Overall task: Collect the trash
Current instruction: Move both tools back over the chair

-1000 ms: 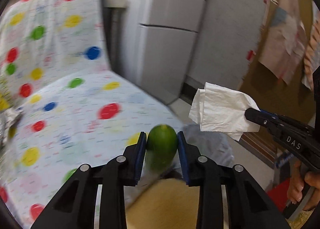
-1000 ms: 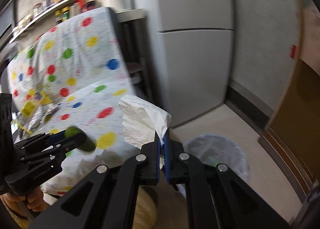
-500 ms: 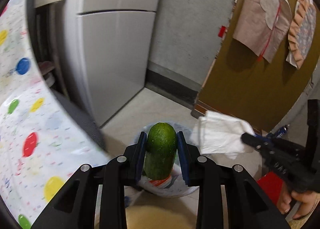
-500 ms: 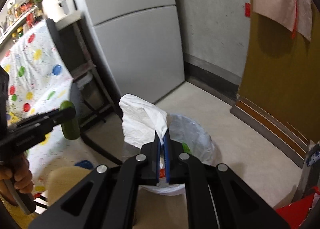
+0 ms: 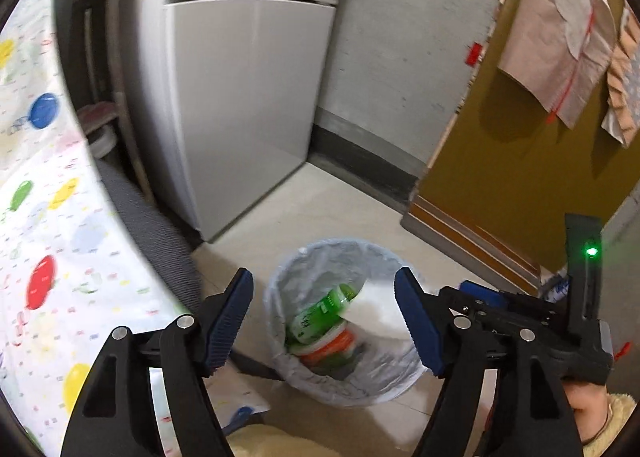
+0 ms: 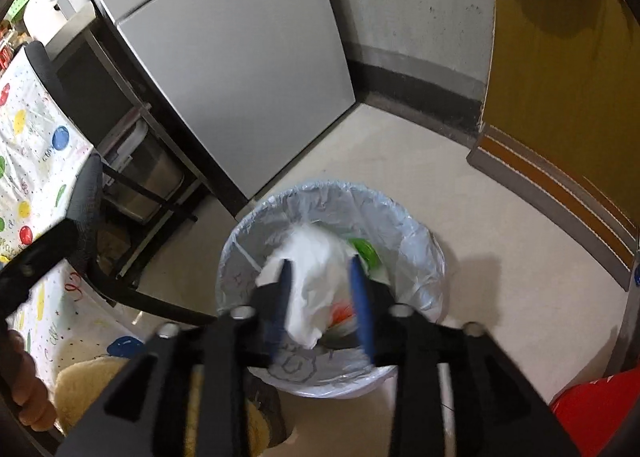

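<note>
Hovering both claws over the lined bin (image 6: 416, 241): left claw (image 5: 324, 321) released, empty; right claw (image 6: 322, 301) released, tissue (image 6: 316, 277) dropping in. More trash: we cannot tell.

Pale floor beside the fridge

The beige tile floor (image 6: 500, 257) carries a round trash bin (image 5: 280, 337) lined with a clear bag, standing near the grey fridge (image 6: 240, 77). A dark chair leg (image 6: 160, 305) rests on it just beside the bin.
</note>
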`<state>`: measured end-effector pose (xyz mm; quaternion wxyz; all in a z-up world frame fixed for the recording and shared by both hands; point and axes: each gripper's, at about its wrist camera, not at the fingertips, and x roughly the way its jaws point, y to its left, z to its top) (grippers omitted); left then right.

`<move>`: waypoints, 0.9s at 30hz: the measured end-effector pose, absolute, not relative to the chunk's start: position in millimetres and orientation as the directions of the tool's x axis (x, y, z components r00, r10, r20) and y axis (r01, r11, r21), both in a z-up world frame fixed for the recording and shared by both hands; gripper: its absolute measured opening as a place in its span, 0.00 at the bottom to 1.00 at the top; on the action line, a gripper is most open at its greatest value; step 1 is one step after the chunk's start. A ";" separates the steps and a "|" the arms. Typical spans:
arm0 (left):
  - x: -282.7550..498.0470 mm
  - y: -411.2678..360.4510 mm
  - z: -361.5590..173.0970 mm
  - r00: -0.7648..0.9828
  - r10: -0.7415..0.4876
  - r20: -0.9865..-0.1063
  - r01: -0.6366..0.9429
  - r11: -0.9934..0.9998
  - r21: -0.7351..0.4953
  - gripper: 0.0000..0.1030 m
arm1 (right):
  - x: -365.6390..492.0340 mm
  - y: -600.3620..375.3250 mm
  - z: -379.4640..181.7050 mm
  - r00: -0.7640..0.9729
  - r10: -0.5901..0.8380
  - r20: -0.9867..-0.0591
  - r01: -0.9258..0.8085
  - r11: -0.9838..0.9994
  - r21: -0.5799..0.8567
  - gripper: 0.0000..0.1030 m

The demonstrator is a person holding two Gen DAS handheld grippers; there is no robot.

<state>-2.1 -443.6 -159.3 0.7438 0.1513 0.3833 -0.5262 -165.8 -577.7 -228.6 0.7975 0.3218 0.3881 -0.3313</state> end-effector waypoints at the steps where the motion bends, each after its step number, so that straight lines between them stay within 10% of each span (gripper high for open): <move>1: 1.1 -439.0 -158.0 0.159 -0.666 -0.728 0.895 0.409 -0.178 0.71 | -165.7 -575.5 -226.6 0.479 -0.282 -0.831 0.779 0.573 0.254 0.33; 15: 28.7 -296.9 -110.8 0.394 -0.645 -0.655 0.802 0.589 -0.097 0.72 | -155.6 -478.9 -103.4 0.655 -0.409 -0.635 0.656 0.724 0.211 0.33; 27: 54.8 -134.2 -100.4 0.593 -0.482 -0.646 0.568 0.818 -0.089 0.74 | -57.2 -332.2 -62.7 0.810 -0.119 -0.575 0.233 0.964 0.128 0.38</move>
